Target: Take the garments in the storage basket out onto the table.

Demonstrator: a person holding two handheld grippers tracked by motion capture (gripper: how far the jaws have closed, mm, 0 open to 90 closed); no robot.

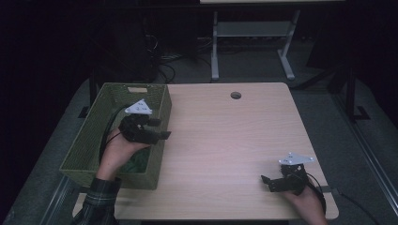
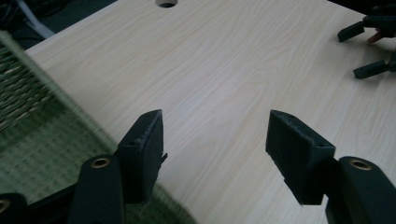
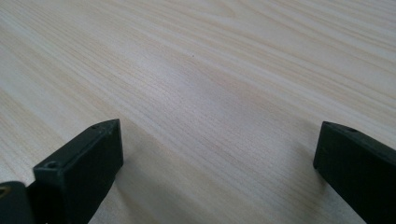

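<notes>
Left gripper point(image 1: 162, 129) empty at the basket's point(image 1: 82, 154) right wall, right gripper point(image 1: 268, 183) idle on the table point(image 1: 225, 136).

Both pairs of fingers stand apart with nothing between them: in the left gripper view the left fingers point(image 2: 144, 144) are roughly half open over bare wood, just past the basket's woven rim point(image 2: 28, 88); in the right gripper view the right fingers point(image 3: 84, 163) gape wide, low above the table near its front right corner. Something green point(image 1: 138, 161) lies inside the basket under the left hand point(image 1: 117, 152), too dim to identify. My guess at the risk: the left gripper's cable, trailing down into the basket, could snag the rim and drag or tip it as the hand moves off, and a low finger could clip the wall.
</notes>
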